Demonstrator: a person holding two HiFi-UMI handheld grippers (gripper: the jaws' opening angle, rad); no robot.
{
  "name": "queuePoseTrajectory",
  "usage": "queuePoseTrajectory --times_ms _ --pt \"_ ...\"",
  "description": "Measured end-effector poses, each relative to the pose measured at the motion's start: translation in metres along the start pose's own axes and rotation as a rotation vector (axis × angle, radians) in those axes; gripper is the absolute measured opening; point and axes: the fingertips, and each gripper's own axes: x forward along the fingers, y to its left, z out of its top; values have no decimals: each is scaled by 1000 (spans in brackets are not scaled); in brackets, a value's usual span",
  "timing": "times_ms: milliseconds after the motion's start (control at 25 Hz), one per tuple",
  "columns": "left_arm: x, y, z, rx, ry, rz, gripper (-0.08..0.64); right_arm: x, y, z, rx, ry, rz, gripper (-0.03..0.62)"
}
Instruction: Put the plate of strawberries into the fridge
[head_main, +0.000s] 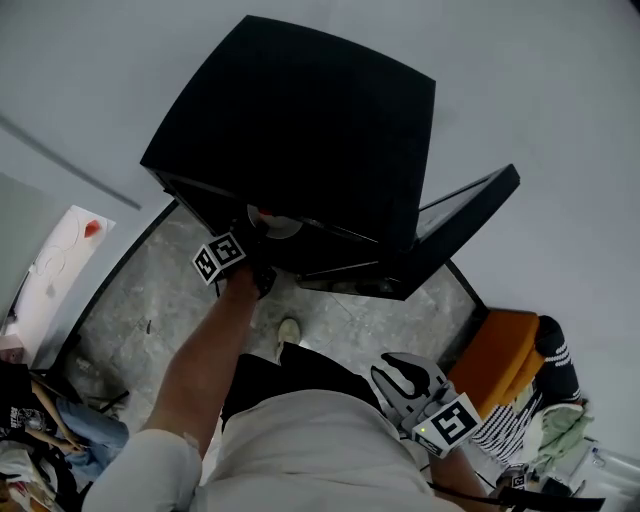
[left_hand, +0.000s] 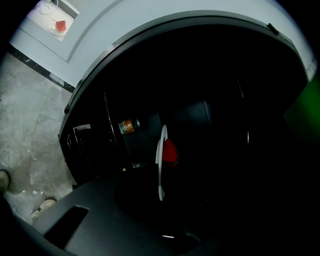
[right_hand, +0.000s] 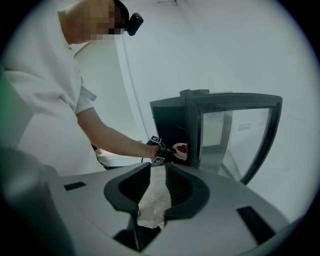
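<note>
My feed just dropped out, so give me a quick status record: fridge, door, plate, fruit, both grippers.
fridge: black fridge, standing on the floor
door: door open, swung to the right in the head view
plate: white plate, at the fridge mouth
fruit: one red strawberry visible on the plate
left gripper: left gripper shut on the plate, reaching into the fridge
right gripper: right gripper open, empty, held back by the person's waist
inside: can; the rest is too dark to tell
</note>
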Motion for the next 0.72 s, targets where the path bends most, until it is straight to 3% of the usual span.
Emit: queuePoseTrajectory --times_ms 240,560,720 --pt "17 10 8 42 -20 76 26 -3 -10 -4 11 19 3 100" --pt "15 16 14 275 3 273 79 7 -9 -3 23 15 9 100" --pt "7 21 22 432 16 362 113 9 -3 -2 23 10 8 100"
